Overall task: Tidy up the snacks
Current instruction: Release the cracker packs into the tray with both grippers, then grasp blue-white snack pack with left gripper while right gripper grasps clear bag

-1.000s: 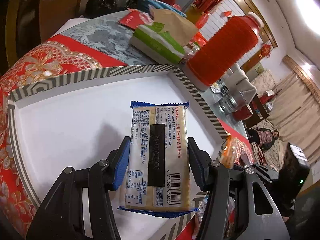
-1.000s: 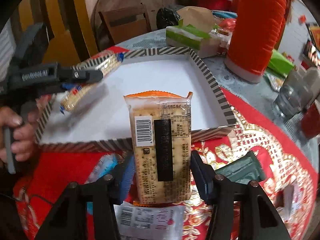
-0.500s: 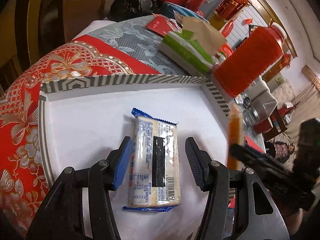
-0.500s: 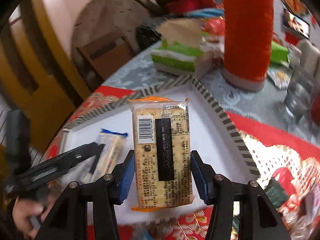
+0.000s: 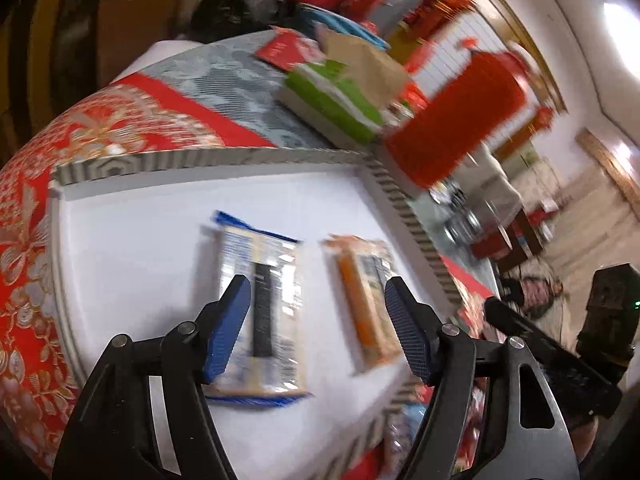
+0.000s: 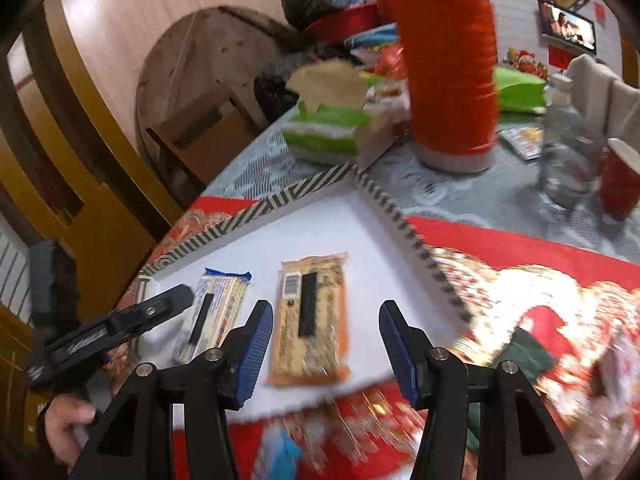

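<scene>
Table (image 6: pixel 500 248), under a red and gold cloth, carries a white tray (image 6: pixel 344 220) with a striped rim; behind the tray stand a red flask (image 6: pixel 444 60) and a green tissue pack (image 6: pixel 326 132). Two cracker packs lie flat on the tray floor, side by side and apart, long axes running away from both cameras. The blue pack (image 5: pixel 260 308) lies under the left gripper (image 5: pixel 316 328), nearer its left pad; the jaws have just been opening and stand clear of the wrapper, released. The orange pack (image 6: pixel 310 320) lies below the right gripper (image 6: pixel 326 348), between its parted fingers, which do not touch it: released as well. More snacks lie blurred on the cloth before the tray, nearer the right gripper. Each pack shows a barcode and a black strip; the print is too blurred to read.
</scene>
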A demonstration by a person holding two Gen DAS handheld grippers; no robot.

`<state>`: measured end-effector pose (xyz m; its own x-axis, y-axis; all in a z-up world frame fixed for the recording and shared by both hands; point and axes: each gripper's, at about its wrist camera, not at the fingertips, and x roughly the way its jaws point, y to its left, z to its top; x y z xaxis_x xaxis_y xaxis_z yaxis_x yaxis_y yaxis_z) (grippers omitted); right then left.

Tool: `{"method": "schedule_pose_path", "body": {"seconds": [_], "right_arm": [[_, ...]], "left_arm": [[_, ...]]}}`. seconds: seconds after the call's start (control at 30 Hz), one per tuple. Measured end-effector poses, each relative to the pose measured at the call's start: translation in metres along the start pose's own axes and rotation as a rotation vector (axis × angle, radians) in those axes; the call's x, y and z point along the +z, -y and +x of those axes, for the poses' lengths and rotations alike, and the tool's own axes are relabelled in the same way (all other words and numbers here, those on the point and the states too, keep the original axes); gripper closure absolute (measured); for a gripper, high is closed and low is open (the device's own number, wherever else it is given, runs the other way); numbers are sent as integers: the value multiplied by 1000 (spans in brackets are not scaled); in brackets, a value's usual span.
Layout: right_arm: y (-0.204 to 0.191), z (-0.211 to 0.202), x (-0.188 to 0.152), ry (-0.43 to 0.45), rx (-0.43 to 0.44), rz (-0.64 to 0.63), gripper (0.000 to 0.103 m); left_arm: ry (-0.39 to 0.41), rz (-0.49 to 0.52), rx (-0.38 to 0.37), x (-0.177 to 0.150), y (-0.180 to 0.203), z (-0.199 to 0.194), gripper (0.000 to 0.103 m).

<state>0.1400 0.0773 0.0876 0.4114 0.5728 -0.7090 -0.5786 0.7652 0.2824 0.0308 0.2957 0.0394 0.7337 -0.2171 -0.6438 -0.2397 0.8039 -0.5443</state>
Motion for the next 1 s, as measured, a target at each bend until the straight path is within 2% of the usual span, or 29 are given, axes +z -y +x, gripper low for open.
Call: {"method": "schedule_pose_path", "body": {"seconds": [0.13,0.3,0.37,0.43,0.57,0.67,0.8,1.0], "right_arm": [[17,-51,-33,68,-30,3,48],[29,-106,-92,183,-175,-36,43],[33,-122,-115,235,-251,-51,40],[39,-133,-133,278,-285,-45,40],[51,-151,-155,327,-315,10,39],[61,-157,-165,309,-325,25,38],[70,-157,-177,258,-321,19,38],[79,-146,-186,222,-217,38,38]], "left_arm": [[-44,147,-67,-13,35,-3,33],[-58,334,-127,-49,79,-19,33],[-66,400,-128,-67,91,-23,33],[-63,462,-95,-88,97,-24,33],[-133,491,-50,-113,93,-7,33],[-177,472,-47,-116,92,4,33],[-184,466,-9,-118,91,15,33],[-193,508,25,-126,99,28,33]]}}
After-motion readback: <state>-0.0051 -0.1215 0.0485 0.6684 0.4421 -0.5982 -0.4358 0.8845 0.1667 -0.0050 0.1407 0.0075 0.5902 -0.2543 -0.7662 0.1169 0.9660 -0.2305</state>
